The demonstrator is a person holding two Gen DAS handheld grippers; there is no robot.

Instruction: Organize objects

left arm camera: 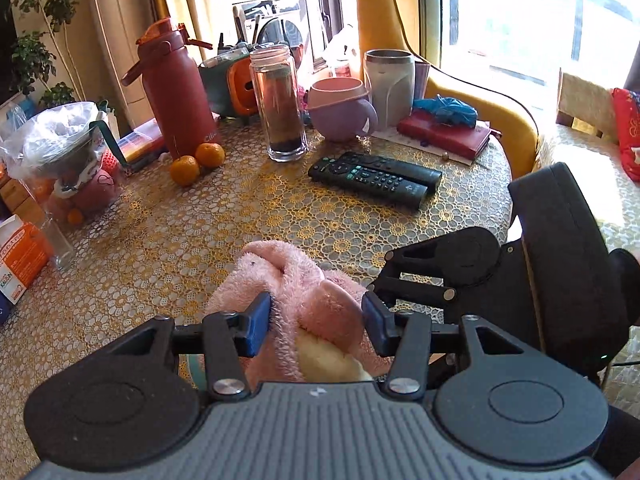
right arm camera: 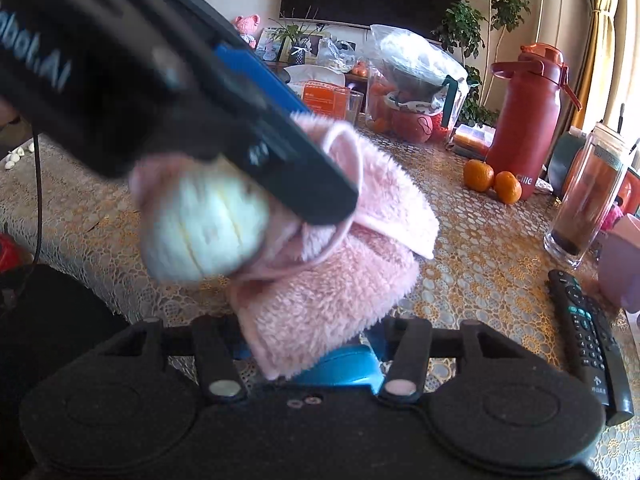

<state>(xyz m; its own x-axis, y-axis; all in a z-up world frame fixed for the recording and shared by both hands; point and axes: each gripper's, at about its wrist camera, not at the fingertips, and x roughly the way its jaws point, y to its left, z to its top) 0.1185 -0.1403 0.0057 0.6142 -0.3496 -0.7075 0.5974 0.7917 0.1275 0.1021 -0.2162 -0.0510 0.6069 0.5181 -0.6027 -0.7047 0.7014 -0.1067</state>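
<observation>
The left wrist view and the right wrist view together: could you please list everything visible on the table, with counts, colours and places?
Fluffy pink cloth: one, pink with cream lining, near table edge, between the left gripper's pads.
Black remote controls: two, side by side, table centre.
Oranges: two, beside the red bottle.
Red plastic bottle: one, far left.
Clear glass tumbler: one, centre back.
Purple mug: one, pink rim.
Grey steel cup: one, behind the mug.
Red notebook: one, far right.
Left gripper: black, blue pads.
Right gripper: black, beside the cloth.

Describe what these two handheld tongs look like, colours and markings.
Both are black plastic linkage tongs with blue pads and silver pivot rivets. The left tongs sit on a ribbed grey body. The right tongs have a black body. The left unit, seen in the right view, carries white lettering ending "bot.AI".
</observation>
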